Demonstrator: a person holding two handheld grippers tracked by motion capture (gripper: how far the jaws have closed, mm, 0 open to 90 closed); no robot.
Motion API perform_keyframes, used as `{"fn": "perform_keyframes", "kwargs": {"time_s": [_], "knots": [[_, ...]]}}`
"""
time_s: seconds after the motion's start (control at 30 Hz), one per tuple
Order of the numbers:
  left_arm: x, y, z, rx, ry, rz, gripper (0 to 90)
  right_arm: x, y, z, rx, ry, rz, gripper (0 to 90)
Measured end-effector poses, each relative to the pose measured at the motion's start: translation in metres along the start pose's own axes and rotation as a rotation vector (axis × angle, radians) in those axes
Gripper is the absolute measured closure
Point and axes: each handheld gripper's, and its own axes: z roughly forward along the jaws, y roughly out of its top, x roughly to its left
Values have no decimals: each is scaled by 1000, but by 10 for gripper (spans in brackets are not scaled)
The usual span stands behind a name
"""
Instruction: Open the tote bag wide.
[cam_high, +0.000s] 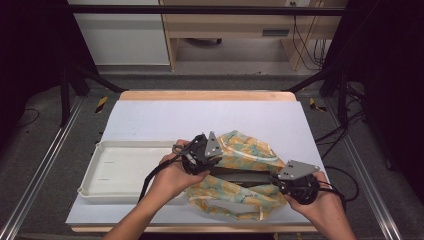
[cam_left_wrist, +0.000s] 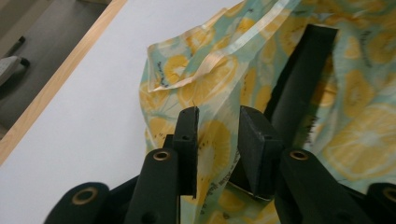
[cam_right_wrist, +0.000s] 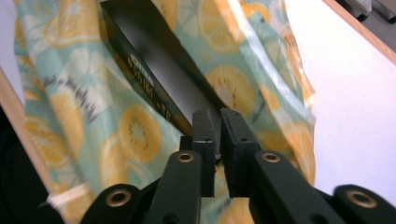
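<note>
Near the surface's front edge, the lemon-print bag (cam_high: 240, 172) half hides a black box (cam_right_wrist: 159, 60). The left gripper (cam_left_wrist: 218, 140) stands spread around bag film; the right gripper (cam_right_wrist: 217, 140) pinches the bag's edge.

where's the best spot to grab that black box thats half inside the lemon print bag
Grip the black box at its near short end, coming in along its length from the bag's open mouth. The box is long and thin, so jaws span its thickness easily, and only that end is clear of the film. The right gripper already pinches about there; the left gripper straddles the bag's edge.
</note>
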Motion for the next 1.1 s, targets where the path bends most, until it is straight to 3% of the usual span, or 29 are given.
{"fn": "perform_keyframes", "kwargs": {"time_s": [0.07,0.23,0.4,0.5,0.63,0.73,0.83,0.97,1.1], "knots": [[-4,3,-4,0,10,21,700,0,3,5,-1,12,-4,866],[-14,8,-13,-32,-44,22,697,-4,5,18,23,18,-10,879],[-21,3,3,-10,-57,15,702,-12,4,30,30,5,-1,899],[-23,-5,16,21,-74,-11,712,-17,5,38,46,-1,-5,900],[-28,-22,19,57,-107,-32,709,-25,5,48,67,-4,-9,900],[-31,-37,22,109,-98,-28,698,-31,6,55,65,-15,0,900],[-33,-48,24,119,-101,-44,698,-37,6,61,63,-15,3,900],[-34,-55,21,94,-116,-60,697,-36,7,63,50,-13,11,900],[-28,-47,15,0,-133,-93,721,-34,8,62,45,-11,2,900]]}}
